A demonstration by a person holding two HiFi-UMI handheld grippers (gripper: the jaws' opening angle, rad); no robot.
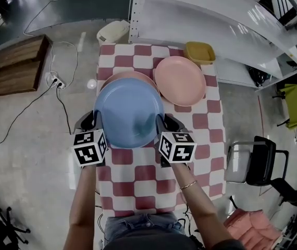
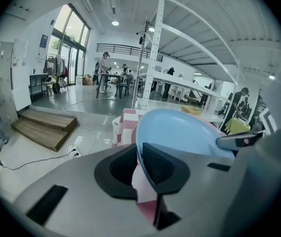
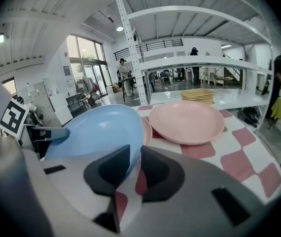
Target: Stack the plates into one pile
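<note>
Your left hand-held gripper (image 1: pixel 95 121) is clamped on the left rim of the round, light blue plastic plate (image 1: pixel 129 112), and your right hand-held gripper (image 1: pixel 165 123) is clamped on the opposite rim. Each gripper view shows that thin edge running between the jaws.

The blue plate sits at the centre of the head view, over a round pink plate (image 1: pixel 130 75) of which only a sliver shows at its upper edge. Whether the two touch cannot be told.

Treat the blue plate as light and stiff: it looks like smooth, glossy plastic, unlikely to break but apt to slip, since only a narrow lip gives you purchase. Holding it at two opposite points of the rim, as you do, is the sound way. Keep both sides level so it does not pivot or slide out.

Counted: one blue plate; two pink plates, the second pink plate (image 1: pixel 180 80) lying bare to the upper right on the red and white checked desk (image 1: pixel 138 171); and a low pile of yellow square dishes (image 1: pixel 199 52) at the top, beyond the desk's far edge, too close-packed to count.
</note>
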